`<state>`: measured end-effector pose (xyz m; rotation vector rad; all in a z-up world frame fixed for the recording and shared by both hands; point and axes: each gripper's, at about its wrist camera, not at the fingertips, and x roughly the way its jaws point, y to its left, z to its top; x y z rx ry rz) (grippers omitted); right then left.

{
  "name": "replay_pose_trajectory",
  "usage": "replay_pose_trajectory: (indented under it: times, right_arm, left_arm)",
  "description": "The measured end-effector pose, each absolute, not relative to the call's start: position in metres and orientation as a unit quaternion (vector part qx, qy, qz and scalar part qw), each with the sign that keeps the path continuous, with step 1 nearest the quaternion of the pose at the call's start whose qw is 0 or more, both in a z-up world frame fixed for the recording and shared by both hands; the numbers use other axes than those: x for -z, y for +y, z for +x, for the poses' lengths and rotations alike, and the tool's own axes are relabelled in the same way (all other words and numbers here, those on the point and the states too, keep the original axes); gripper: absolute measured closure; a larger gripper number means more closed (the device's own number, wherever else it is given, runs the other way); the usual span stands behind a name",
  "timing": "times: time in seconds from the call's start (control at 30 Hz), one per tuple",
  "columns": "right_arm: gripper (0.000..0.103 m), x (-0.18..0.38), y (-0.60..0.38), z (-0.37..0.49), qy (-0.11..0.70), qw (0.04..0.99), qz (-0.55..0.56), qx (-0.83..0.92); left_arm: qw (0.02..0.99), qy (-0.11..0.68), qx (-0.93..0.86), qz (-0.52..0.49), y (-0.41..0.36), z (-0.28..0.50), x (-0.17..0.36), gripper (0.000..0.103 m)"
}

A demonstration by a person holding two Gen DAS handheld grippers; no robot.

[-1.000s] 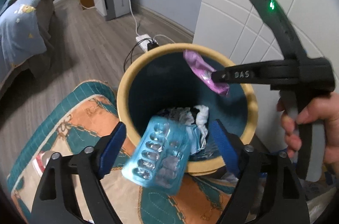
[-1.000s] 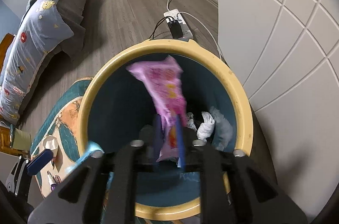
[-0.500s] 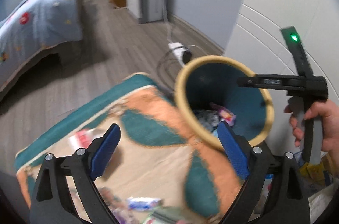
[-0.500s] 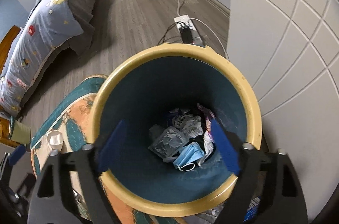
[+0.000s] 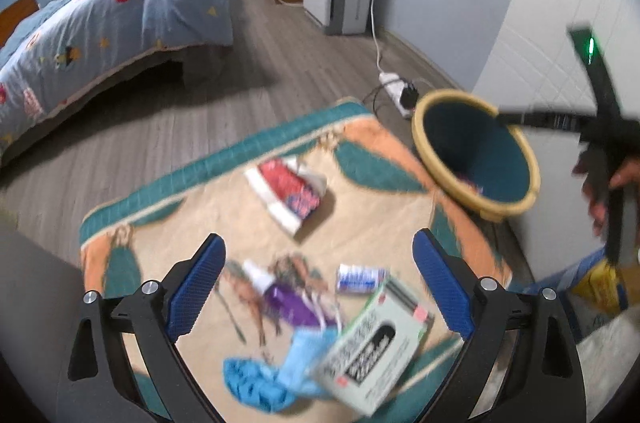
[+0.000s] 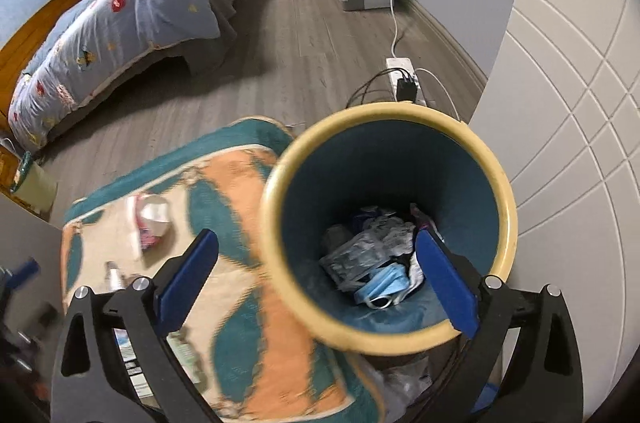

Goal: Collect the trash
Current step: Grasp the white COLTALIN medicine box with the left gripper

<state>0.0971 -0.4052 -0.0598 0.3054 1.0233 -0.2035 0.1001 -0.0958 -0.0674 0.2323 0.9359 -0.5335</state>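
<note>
Purple wrapper gone from right gripper (image 6: pixel 316 283) since second ago, now in bin (image 6: pixel 496 179) among crumpled trash (image 6: pixel 372 259); right jaws opening, empty. Left gripper (image 5: pixel 320 287) swung from bin to rug (image 5: pixel 224 195), jaws spread wide, empty, blue tray no longer between them. Box (image 5: pixel 376 343), blue mask (image 5: pixel 260 383), red packet (image 5: pixel 288 191) lie on rug. Bin at rug corner, near wall (image 6: pixel 580 143). Bare wood floor (image 5: pixel 240 63) between rug and bed (image 5: pixel 120 11).

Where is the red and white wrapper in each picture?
Left wrist view: the red and white wrapper lies mid-picture on the rug, left of the bin.
Right wrist view: the wrapper shows blurred at the left on the rug, left of the bin.
Shared landmark: the yellow-rimmed bin and the white power strip beyond it.
</note>
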Motion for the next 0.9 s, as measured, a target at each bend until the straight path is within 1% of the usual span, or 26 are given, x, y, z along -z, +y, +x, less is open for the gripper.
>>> replay_pose_trajectory:
  times: [0.13, 0.3, 0.43, 0.77, 0.9]
  right_arm:
    - [0.006, 0.044, -0.375, 0.086, 0.483, 0.858, 0.15, 0.092]
    - [0.006, 0.044, -0.352, 0.074, 0.497, 0.851, 0.142, 0.098]
    - [0.006, 0.051, -0.352, 0.069, 0.504, 0.842, 0.172, 0.09]
    - [0.006, 0.07, -0.341, 0.082, 0.522, 0.838, 0.138, 0.071]
    - [0.006, 0.081, -0.337, 0.092, 0.532, 0.836, 0.118, 0.066]
  left_arm:
    - [0.841, 0.456, 0.263, 0.128, -0.101, 0.082, 0.082, 0.009]
    - [0.814, 0.479, 0.286, 0.162, -0.114, 0.067, 0.111, 0.009]
    - [0.788, 0.494, 0.312, 0.195, -0.13, 0.058, 0.132, 0.009]
    - [0.736, 0.536, 0.327, 0.252, -0.144, 0.05, 0.177, 0.009]
    - [0.731, 0.53, 0.329, 0.277, -0.146, 0.051, 0.183, 0.009]
